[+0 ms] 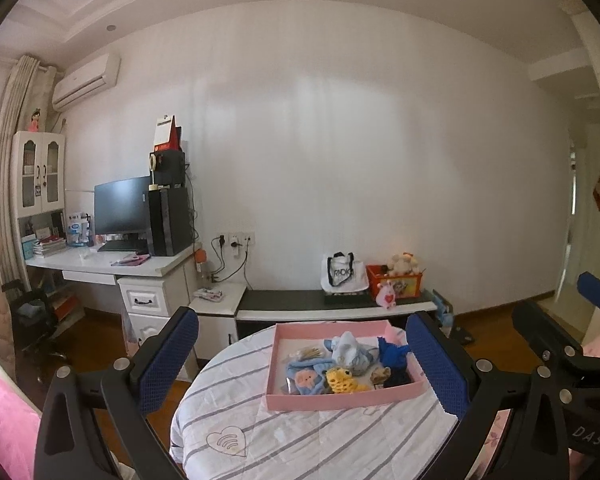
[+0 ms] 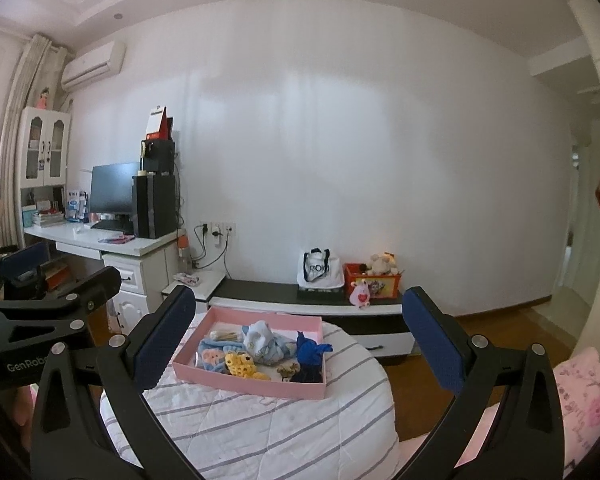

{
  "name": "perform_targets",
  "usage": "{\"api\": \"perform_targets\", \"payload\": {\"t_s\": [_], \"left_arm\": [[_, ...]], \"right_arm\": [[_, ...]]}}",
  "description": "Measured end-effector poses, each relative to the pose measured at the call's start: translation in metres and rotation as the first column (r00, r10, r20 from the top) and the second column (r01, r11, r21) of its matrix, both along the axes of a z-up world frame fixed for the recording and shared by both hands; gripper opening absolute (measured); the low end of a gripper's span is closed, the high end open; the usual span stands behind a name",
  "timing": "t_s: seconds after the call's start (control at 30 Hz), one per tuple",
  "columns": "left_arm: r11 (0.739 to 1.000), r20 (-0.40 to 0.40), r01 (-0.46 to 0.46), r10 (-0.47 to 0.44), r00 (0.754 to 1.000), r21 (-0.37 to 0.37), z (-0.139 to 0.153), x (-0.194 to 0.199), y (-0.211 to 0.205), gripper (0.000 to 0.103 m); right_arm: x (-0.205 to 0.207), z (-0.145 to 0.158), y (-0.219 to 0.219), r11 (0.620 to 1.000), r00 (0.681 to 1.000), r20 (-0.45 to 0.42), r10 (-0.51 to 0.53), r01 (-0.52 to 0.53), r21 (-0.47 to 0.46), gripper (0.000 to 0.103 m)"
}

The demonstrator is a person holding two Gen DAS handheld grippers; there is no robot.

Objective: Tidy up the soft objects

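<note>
We are holding the left gripper (image 1: 302,354) above the near edge of a round table covered with a striped quilted cloth (image 1: 300,432), its blue-padded fingers (image 1: 168,356) spread wide and gripping nothing. We are holding the right gripper (image 2: 300,340) just beside it, its fingers (image 2: 432,336) likewise spread and empty. A shallow pink tray (image 1: 340,394) is lying on the cloth between the left gripper's fingers, and the soft objects are sitting inside it: a pale blue plush toy (image 1: 350,350), a dark blue cloth (image 1: 392,352), a yellow crocheted piece (image 1: 342,380) and a light blue pouch with a pink patch (image 1: 306,376). Far behind, a low cabinet (image 1: 292,304) is carrying a white tote bag (image 1: 342,274) and an orange box (image 1: 398,282).
</note>
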State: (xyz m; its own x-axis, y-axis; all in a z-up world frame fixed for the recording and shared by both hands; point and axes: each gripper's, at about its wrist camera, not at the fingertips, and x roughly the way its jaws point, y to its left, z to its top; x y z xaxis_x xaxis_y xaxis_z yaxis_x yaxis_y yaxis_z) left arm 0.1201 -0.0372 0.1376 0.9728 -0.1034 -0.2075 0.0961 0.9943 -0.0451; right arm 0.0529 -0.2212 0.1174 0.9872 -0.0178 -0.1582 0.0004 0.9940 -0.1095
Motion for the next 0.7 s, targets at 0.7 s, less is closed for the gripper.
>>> {"api": "perform_targets", "payload": {"t_s": [0.7], "left_arm": [[0.999,0.032,-0.046,0.047,0.998,-0.015,-0.006,-0.007,-0.004,0.103]], "right_arm": [[-0.013,0.003,0.006,1.0,0.999,0.041,-0.001,0.002,-0.023,0.103]]}}
